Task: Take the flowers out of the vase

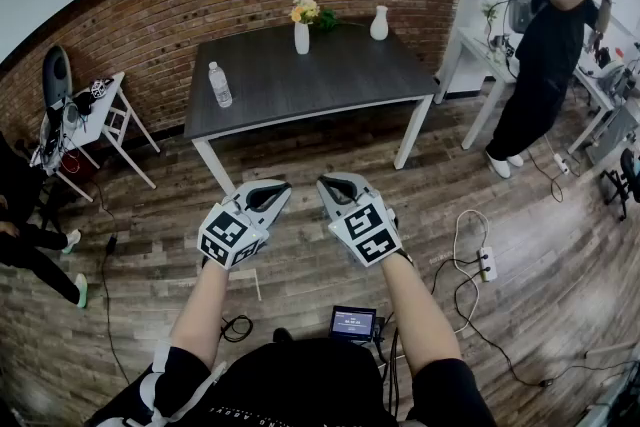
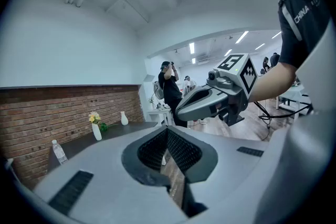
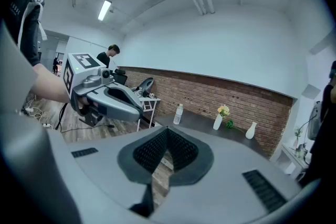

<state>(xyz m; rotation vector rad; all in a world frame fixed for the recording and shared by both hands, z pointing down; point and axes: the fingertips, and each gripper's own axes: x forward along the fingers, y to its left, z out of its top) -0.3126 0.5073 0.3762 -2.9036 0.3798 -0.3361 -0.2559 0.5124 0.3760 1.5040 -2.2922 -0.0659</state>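
A slim white vase (image 1: 301, 38) with yellow and white flowers (image 1: 305, 11) stands near the far edge of a dark table (image 1: 320, 80). Both grippers hover over the wooden floor, well short of the table. My left gripper (image 1: 279, 188) and right gripper (image 1: 329, 184) are side by side, each shut with nothing between the jaws. The left gripper view shows its shut jaws (image 2: 167, 131) and the vase (image 2: 96, 132) far off at the left. From the right gripper view, the shut jaws (image 3: 168, 131) point toward the table, with the flowers (image 3: 223, 110) in the distance.
An empty white vase (image 1: 379, 23) and a water bottle (image 1: 221, 85) also stand on the table. A person in black (image 1: 545, 45) stands at the right by a white desk. A white side table (image 1: 100, 115) is at the left. Cables and a power strip (image 1: 487, 263) lie on the floor.
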